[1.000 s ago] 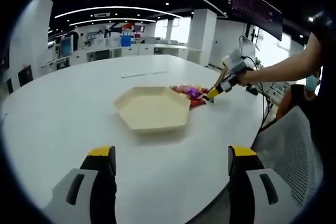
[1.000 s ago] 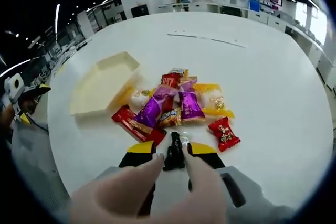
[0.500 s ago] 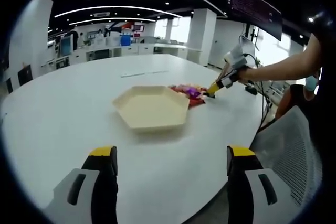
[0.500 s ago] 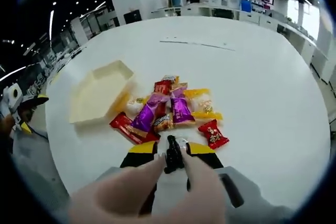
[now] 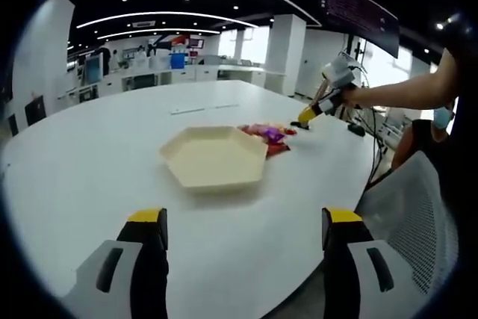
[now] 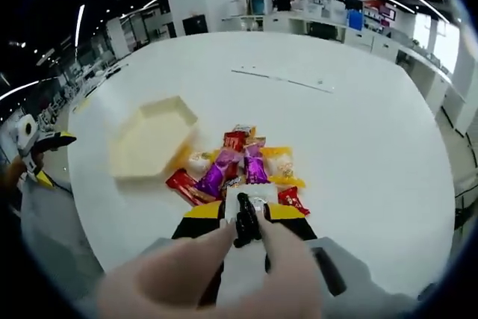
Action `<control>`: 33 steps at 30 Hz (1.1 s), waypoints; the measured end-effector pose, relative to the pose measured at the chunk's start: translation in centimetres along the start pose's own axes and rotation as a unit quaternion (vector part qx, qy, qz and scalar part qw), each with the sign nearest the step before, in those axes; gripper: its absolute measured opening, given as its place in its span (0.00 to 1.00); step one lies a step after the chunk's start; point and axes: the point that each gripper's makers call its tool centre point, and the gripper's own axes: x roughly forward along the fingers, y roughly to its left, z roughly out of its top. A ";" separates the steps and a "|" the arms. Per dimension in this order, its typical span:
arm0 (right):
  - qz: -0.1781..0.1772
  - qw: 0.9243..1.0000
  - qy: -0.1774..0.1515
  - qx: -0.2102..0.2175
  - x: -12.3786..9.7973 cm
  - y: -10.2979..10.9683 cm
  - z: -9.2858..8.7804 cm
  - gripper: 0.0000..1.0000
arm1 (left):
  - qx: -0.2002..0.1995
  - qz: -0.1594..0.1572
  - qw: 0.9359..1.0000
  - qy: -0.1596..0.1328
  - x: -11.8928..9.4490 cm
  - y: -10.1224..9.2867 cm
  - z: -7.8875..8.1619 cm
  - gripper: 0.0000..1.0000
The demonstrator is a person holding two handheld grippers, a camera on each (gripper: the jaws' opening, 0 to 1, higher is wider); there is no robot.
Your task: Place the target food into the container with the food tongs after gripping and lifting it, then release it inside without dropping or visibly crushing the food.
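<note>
Right claw is up over the near edge of the candy pile, jaws drawn narrow on black food tongs; the tong tips pinch a small pale wrapped sweet, which looks clear of the bench tho the angle makes that a judgement. No crushing visible, wrapper looks whole. Rest of pile — purple, red, orange, clear wrappers — sits on the bench just beside the cream hexagon tray, to the tray's right in right gripper view; tray has nothing in it. Left gripper view: same tray mid-bench, pile touching or nearly touching its far-right edge, right claw hovering above and beyond the pile w/ a person's arm reaching in from the right. Left claw hangs idle over the near bench edge, jaws wide apart, nothing between them, well apart from tray. A mesh chair back stands at lower right. Progress, as I read it: grip + lift look done, approx a third to half thru. Left to do: carry sweet across to the tray, lower it inside, ease tongs apart to let go. Risk: light pinch on a slick wrapper, could slip in transit.
</note>
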 end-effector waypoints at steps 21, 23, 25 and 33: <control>0.012 0.998 -0.014 -0.053 -4.1 2.3 6.2 0.20 | 0.012 0.002 1.000 -0.007 -0.1 -0.2 0.1 0.82; 0.015 0.998 -0.019 -0.056 -4.5 2.7 6.9 0.20 | 0.011 0.002 1.000 -0.009 -0.1 -0.2 0.2 0.82; 0.016 0.998 -0.022 -0.062 -4.8 3.1 7.4 0.20 | 0.012 0.002 1.000 -0.010 -0.1 -0.2 0.2 0.82; 0.026 0.995 -0.038 -0.086 -5.4 4.8 9.6 0.20 | 0.015 0.003 1.000 -0.014 -0.1 -0.2 0.4 0.82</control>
